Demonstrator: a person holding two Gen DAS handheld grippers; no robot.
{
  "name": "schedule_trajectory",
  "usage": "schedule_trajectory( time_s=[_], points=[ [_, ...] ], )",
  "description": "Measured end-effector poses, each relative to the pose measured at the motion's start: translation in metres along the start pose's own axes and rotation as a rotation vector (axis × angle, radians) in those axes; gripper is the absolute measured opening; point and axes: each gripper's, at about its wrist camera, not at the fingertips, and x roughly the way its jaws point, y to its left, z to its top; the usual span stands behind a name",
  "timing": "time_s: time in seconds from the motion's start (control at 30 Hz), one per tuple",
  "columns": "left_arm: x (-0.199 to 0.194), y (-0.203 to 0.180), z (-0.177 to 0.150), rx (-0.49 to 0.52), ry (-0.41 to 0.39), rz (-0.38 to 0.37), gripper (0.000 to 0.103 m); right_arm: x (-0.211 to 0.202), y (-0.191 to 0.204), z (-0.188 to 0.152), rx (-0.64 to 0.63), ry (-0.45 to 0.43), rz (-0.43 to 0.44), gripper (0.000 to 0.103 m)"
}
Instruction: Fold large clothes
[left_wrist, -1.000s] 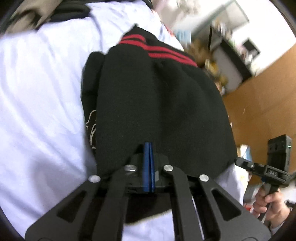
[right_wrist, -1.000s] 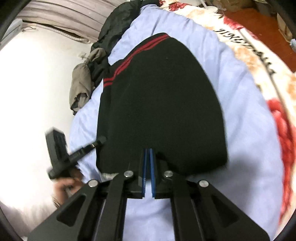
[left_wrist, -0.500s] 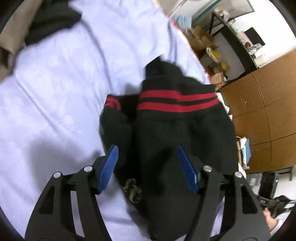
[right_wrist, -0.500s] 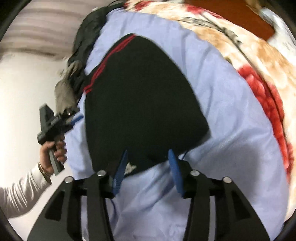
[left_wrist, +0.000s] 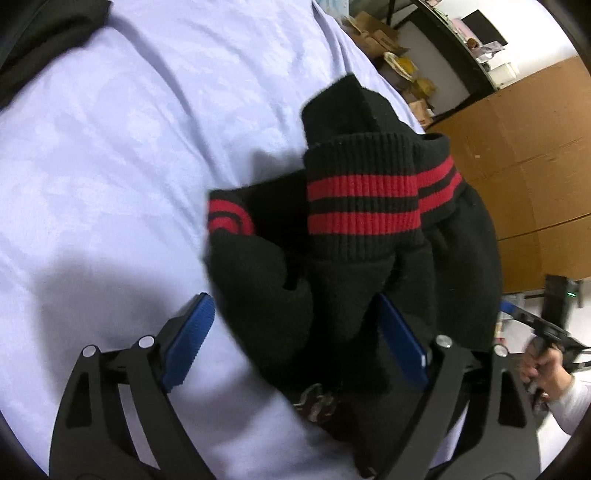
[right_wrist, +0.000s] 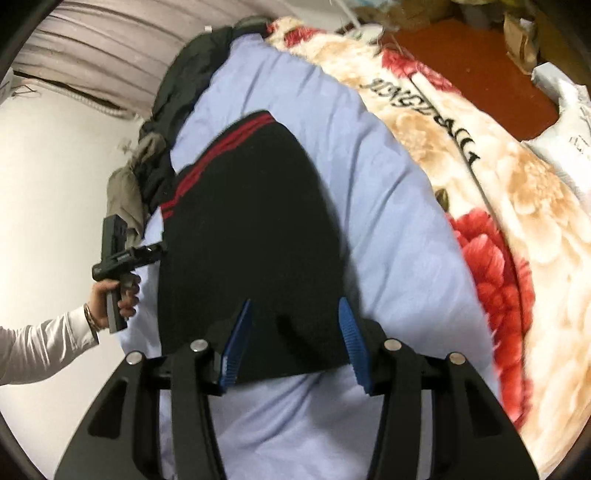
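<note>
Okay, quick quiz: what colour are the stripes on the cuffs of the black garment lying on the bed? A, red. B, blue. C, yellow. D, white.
A: the left wrist view shows two red bands across the ribbed cuff of the black garment.

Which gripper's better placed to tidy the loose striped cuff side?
Left. The left gripper, jaws open, sits at the bunched cuffs of the black sweater. The right gripper is at the smooth folded edge.
</note>
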Motion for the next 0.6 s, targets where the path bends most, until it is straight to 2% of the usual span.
schedule_trajectory(
  time_s=[0.07,0.23,0.4,0.47,0.53,0.6],
  points=[
    [0.007,0.002,0.005,-0.002,0.009,-0.015,0.090,0.001,-0.005,0.005,0.019,0.018,0.039,0.050],
    [0.020,0.000,0.005,-0.015,-0.008,-0.010,0.096,0.003,-0.006,0.001,0.068,0.011,0.070,0.050],
    [0.019,0.007,0.002,-0.036,0.000,-0.046,0.096,0.006,-0.014,-0.026,0.156,0.023,0.080,0.050],
    [0.022,0.013,0.002,-0.057,0.011,-0.075,0.096,0.001,-0.015,-0.039,0.198,0.004,0.100,0.056],
    [0.026,0.015,0.001,-0.072,0.016,-0.082,0.097,-0.006,-0.018,-0.054,0.276,-0.031,0.122,0.077],
    [0.028,0.016,-0.001,-0.087,0.009,-0.077,0.097,-0.006,-0.022,-0.067,0.348,-0.046,0.144,0.078]
  ],
)
